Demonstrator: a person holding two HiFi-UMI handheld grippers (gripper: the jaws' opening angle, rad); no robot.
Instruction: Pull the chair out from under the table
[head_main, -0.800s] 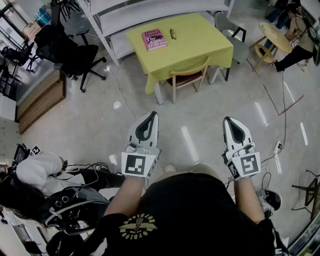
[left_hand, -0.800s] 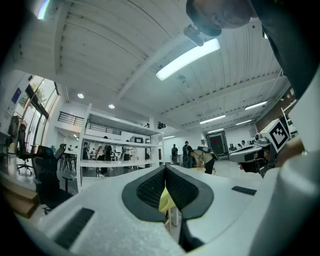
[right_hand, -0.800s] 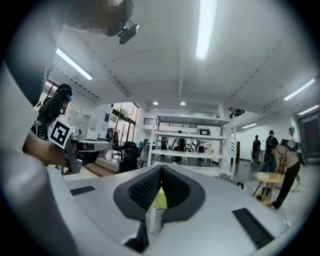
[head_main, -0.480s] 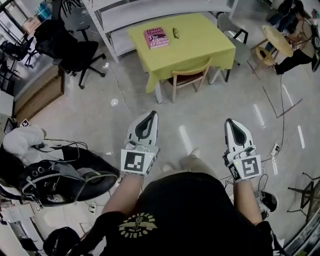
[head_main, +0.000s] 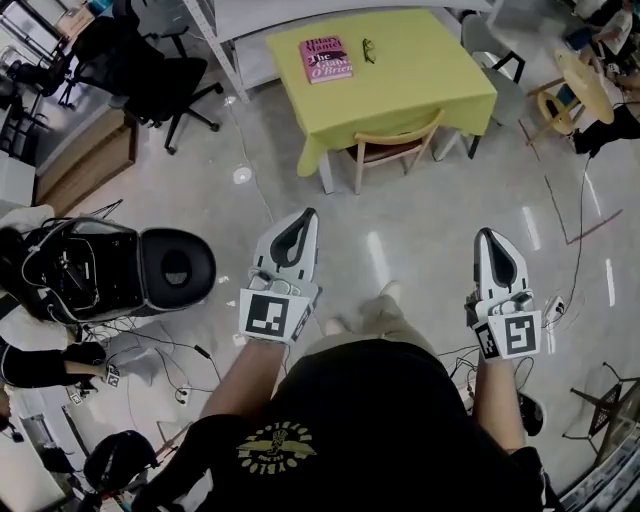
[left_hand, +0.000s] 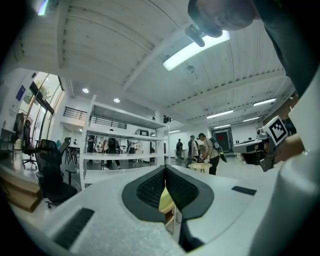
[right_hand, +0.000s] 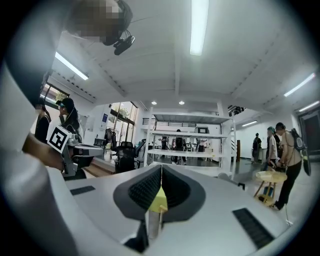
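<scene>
A wooden chair (head_main: 392, 150) is tucked under the near side of a table with a yellow cloth (head_main: 420, 80), far ahead of me in the head view. A slice of that yellow table shows between the jaws in the left gripper view (left_hand: 166, 199) and in the right gripper view (right_hand: 159, 201). My left gripper (head_main: 303, 217) is held level over the floor, shut and empty, well short of the chair. My right gripper (head_main: 491, 236) hangs at the right, also shut with nothing in it.
A pink book (head_main: 330, 58) and glasses (head_main: 368, 50) lie on the table. A white shelf unit (head_main: 240, 40) stands behind it, a black office chair (head_main: 150, 80) at the left, a grey chair (head_main: 495, 60) and a round wooden table (head_main: 585, 85) at the right. Bags and cables (head_main: 110, 270) clutter the floor at my left.
The view has moved forward: table and chair have shifted slightly right in the picture. The bags on the floor at left have slid up into fuller view. Both grippers stay shut.
</scene>
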